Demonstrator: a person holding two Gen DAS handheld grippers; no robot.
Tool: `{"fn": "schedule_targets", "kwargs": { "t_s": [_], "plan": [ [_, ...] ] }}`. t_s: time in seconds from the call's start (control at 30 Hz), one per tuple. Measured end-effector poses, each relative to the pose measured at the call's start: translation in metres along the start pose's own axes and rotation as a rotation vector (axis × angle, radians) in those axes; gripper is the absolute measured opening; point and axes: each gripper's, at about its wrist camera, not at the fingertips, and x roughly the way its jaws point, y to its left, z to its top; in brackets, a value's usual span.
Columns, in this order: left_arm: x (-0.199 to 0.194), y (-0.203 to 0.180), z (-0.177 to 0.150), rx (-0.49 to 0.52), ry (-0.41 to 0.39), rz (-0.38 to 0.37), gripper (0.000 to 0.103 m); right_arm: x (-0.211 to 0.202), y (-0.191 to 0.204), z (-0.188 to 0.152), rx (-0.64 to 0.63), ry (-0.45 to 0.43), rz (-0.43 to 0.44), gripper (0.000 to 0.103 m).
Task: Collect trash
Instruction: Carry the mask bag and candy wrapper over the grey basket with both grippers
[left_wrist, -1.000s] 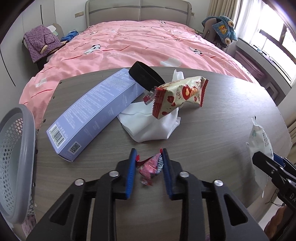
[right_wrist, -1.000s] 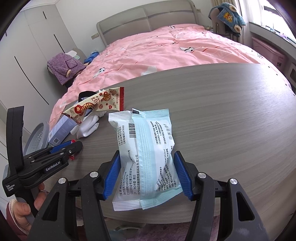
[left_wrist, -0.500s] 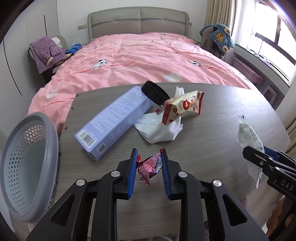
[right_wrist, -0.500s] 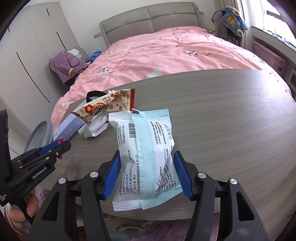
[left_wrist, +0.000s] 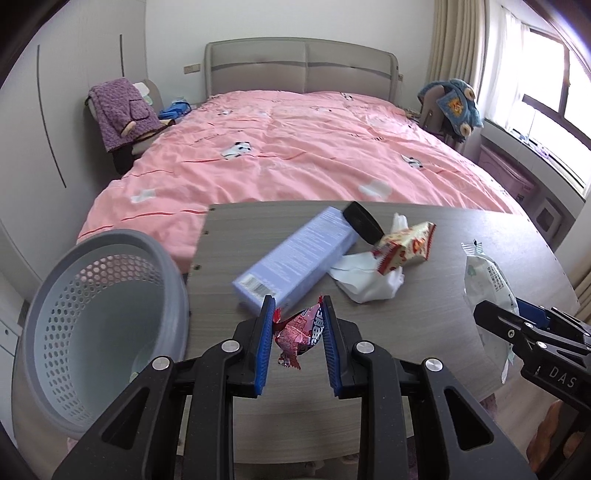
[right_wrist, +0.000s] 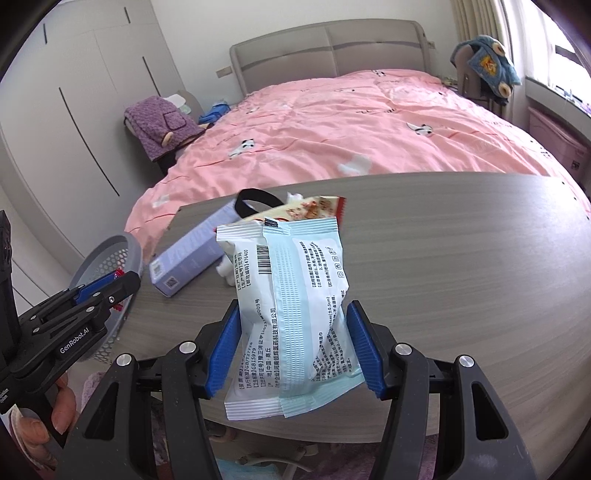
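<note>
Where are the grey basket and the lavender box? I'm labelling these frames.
grey basket (left_wrist: 110, 240), left wrist view, on its upper rim.
lavender box (left_wrist: 295, 258), left wrist view, on its printed top face.

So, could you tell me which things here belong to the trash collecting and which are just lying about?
Job:
- red wrapper in left gripper
- white packet in right gripper
- grey basket
- snack wrapper, tissue, purple box

Lying about:
- pink bed
- purple garment
</note>
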Motion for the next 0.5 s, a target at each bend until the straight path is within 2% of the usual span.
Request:
{"fn": "schedule_targets", "kwargs": {
  "t_s": [0.3,0.5],
  "plan": [
    [-0.018,0.057,-0.002,-0.070,-0.023,0.084,0.025,0.014,0.062,0.017,-0.084,-0.011,0.064,0.056],
    [-0.020,0.103,-0.007,-0.130,-0.001,0.152,0.025,0.035,0.111,0.022,-0.150,0.017,0.130,0.056]
  ]
}}
